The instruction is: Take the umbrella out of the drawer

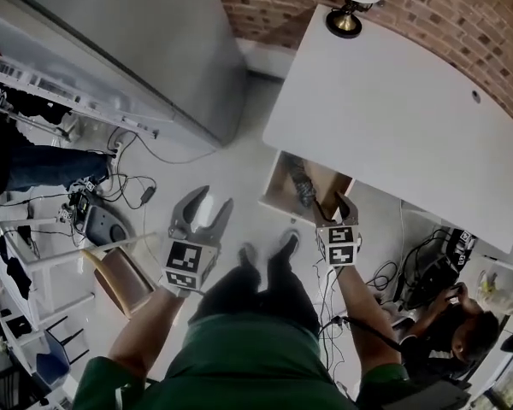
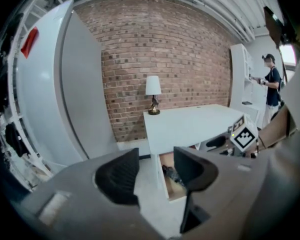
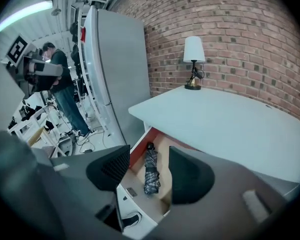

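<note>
- Right gripper is held released, empty, aimed at the folded umbrella
- Left gripper is released too
- Drawer wall may be struck if misaligned

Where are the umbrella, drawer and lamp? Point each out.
umbrella (image 3: 152, 171), right gripper view, folded canopy's middle.
drawer (image 3: 142, 145), right gripper view, red left wall.
lamp (image 3: 193, 49), right gripper view, white shade.

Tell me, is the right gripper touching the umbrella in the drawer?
Apart. Right gripper view: the umbrella lies in the open drawer, clearly beyond the open fingers of the right gripper.
</note>
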Demonstrator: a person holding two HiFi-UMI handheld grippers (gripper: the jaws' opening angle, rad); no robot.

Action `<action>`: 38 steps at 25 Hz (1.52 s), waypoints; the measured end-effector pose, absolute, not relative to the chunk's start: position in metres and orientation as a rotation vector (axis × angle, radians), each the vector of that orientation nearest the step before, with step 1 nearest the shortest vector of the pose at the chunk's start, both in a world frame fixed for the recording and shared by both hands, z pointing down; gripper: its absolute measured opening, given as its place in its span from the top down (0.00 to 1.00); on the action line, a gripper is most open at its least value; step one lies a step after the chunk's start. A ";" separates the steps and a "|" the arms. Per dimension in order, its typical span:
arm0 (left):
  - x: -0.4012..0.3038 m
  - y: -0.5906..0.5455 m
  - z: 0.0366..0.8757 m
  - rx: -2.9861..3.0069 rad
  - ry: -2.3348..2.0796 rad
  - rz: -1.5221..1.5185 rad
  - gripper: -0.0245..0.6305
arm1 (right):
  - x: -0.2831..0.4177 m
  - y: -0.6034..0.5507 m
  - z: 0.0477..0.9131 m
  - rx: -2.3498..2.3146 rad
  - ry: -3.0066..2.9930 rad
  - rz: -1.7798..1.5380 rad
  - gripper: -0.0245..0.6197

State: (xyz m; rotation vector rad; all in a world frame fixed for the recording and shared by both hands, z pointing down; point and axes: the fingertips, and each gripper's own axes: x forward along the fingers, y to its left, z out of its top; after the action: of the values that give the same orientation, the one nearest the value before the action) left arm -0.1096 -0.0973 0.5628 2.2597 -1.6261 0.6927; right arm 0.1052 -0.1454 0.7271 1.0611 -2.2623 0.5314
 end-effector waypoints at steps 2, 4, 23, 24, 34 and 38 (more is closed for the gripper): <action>-0.112 -0.101 0.573 2.253 -1.612 0.719 0.63 | 0.102 -0.149 0.748 1.043 -2.238 0.565 0.61; -0.117 -0.106 0.584 2.248 -1.598 0.733 0.63 | 0.102 -0.153 0.768 1.047 -2.207 0.604 0.61; -0.168 -0.117 0.681 2.175 -1.404 0.811 0.63 | 0.067 -0.178 0.900 1.028 -2.004 0.721 0.61; -0.171 -0.117 0.683 2.172 -1.404 0.822 0.63 | 0.065 -0.182 0.906 1.022 -2.006 0.717 0.61; -0.203 -0.113 0.705 2.116 -1.499 0.837 0.63 | 0.042 -0.204 0.987 0.894 -1.942 0.708 0.58; -0.211 -0.120 0.719 2.104 -1.533 0.779 0.63 | 0.032 -0.211 1.022 0.844 -1.929 0.695 0.57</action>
State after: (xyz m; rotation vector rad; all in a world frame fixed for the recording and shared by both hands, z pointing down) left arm -0.2113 -0.1197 0.7191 2.1039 -1.5329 0.7786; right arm 0.0315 -0.2112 1.0219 0.8441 -1.9288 0.6951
